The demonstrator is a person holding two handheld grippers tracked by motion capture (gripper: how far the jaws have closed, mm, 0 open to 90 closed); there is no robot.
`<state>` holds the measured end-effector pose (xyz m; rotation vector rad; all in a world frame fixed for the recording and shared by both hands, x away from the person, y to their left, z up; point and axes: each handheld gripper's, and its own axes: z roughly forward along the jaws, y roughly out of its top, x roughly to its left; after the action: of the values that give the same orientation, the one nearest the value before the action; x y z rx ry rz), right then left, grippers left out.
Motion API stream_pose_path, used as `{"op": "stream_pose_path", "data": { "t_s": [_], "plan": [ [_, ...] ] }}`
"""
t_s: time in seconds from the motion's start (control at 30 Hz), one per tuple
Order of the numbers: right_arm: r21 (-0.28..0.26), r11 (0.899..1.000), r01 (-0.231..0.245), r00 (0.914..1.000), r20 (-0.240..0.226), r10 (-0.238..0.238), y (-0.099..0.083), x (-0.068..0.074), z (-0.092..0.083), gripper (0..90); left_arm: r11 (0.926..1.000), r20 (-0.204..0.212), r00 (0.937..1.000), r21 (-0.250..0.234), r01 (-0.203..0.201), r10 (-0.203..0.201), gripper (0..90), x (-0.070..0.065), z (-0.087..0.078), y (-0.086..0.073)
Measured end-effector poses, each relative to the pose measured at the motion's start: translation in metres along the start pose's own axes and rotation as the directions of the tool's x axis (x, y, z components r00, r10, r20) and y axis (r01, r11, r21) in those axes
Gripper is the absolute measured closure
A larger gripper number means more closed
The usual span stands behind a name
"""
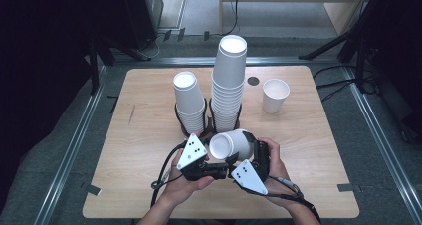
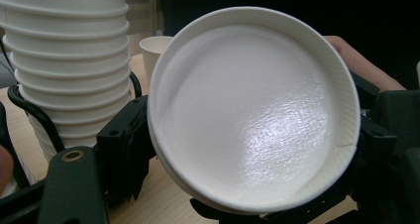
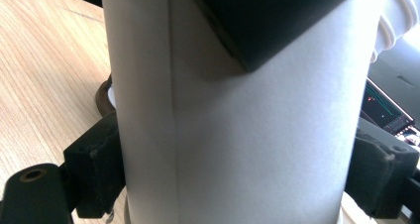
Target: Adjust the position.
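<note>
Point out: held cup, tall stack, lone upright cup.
held cup (image 1: 230, 144), high view, its side wall near the base
tall stack (image 1: 229, 85), high view, the stack's middle rims
lone upright cup (image 1: 275, 96), high view, its outer wall

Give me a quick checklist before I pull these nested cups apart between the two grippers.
1. Held cup is clear of the tall stack and short stack: ok.
2. Right gripper pads press both sides of the cup wall: ok.
3. Left gripper jaws sit at the cup's bottom end: ok.
4. Left grip is on the outer cup alone: cannot tell.
5. Bare table beside the lone upright cup for setting down: ok.
</note>
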<state>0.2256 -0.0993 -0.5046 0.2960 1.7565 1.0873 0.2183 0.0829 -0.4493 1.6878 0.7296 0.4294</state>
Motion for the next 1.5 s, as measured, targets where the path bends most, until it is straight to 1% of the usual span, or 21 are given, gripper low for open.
{"op": "stream_pose_path", "data": {
  "t_s": [0.17, 0.3, 0.4, 0.43, 0.5, 0.57, 0.6, 0.67, 0.7, 0.77, 0.87, 1.0, 1.03, 1.3, 1.5],
  "plan": [
    [0.003, 1.0, 0.001, 1.0, 0.0, -0.001, 0.0, 0.0, 0.0, 10.5, 1.0, 0.003, 1.0, 0.0, 0.003, -0.003, 23.7, 0.001, 0.0, 0.0],
    [0.01, 1.0, -0.002, 1.0, 0.001, 0.002, 0.0, 0.0, 0.001, 9.3, 1.0, -0.002, 1.0, 0.002, -0.004, 0.004, 24.2, 0.0, 0.0, 0.0],
    [0.023, 1.0, -0.014, 0.9998, -0.016, 0.014, -0.001, -0.001, 0.001, 7.1, 1.0, -0.003, 1.0, 0.003, -0.004, 0.004, 24.9, 0.0, 0.001, -0.002],
    [0.023, 1.0, -0.014, 0.9998, -0.016, 0.014, -0.001, -0.001, 0.001, 7.1, 1.0, -0.003, 1.0, 0.003, -0.004, 0.004, 24.9, 0.0, 0.001, -0.002],
    [0.022, 0.999, -0.025, 0.9991, -0.033, 0.026, -0.001, -0.004, 0.001, 4.6, 1.0, -0.009, 1.0, -0.005, -0.004, 0.004, 25.0, -0.001, 0.001, -0.002],
    [0.02, 0.999, -0.03, 0.9987, -0.04, 0.031, -0.001, -0.005, 0.001, 3.1, 1.0, -0.01, 0.9999, -0.008, -0.003, 0.003, 25.1, 0.0, 0.001, -0.001],
    [0.018, 0.999, -0.04, 0.9982, -0.043, 0.041, -0.001, -0.009, 0.0, 1.6, 1.0, -0.01, 0.9999, -0.008, 0.004, -0.004, 25.1, 0.001, 0.0, -0.001],
    [0.014, 0.999, -0.043, 0.998, -0.047, 0.043, -0.001, -0.01, -0.001, 1.4, 0.9999, -0.006, 0.9999, -0.011, 0.011, -0.011, 25.1, 0.002, 0.0, -0.001],
    [0.014, 0.999, -0.04, 0.998, -0.048, 0.04, -0.001, -0.011, -0.002, 1.2, 0.9998, -0.004, 0.9999, -0.015, 0.016, -0.016, 25.1, 0.002, 0.0, -0.001],
    [0.007, 1.0, -0.031, 0.9981, -0.053, 0.031, 0.0, -0.012, -0.003, 1.2, 0.9997, -0.011, 0.9999, -0.019, 0.011, -0.012, 25.1, 0.002, 0.0, -0.001],
    [0.003, 1.0, -0.031, 0.9979, -0.056, 0.031, 0.0, -0.013, -0.004, 1.0, 0.9997, -0.016, 0.9998, -0.023, 0.01, -0.011, 25.2, 0.003, 0.0, -0.002],
    [-0.005, 1.0, -0.026, 0.9978, -0.061, 0.025, 0.001, -0.015, -0.007, 0.3, 0.999, -0.02, 0.9994, -0.034, 0.028, -0.029, 25.2, 0.006, -0.002, -0.002],
    [-0.008, 1.0, -0.028, 0.9977, -0.062, 0.028, 0.001, -0.016, -0.009, 0.3, 0.9988, -0.026, 0.9992, -0.038, 0.03, -0.031, 25.2, 0.007, -0.002, -0.001],
    [-0.001, 0.999, -0.032, 0.9978, -0.057, 0.032, 0.004, -0.02, -0.019, 0.0, 0.997, -0.025, 0.9983, -0.057, 0.052, -0.053, 25.2, 0.012, -0.004, -0.002],
    [0.009, 0.999, -0.044, 0.9978, -0.048, 0.044, 0.004, -0.024, -0.028, 0.0, 0.9969, -0.028, 0.9982, -0.06, 0.05, -0.052, 25.2, 0.013, -0.004, -0.003]
  ]
}}
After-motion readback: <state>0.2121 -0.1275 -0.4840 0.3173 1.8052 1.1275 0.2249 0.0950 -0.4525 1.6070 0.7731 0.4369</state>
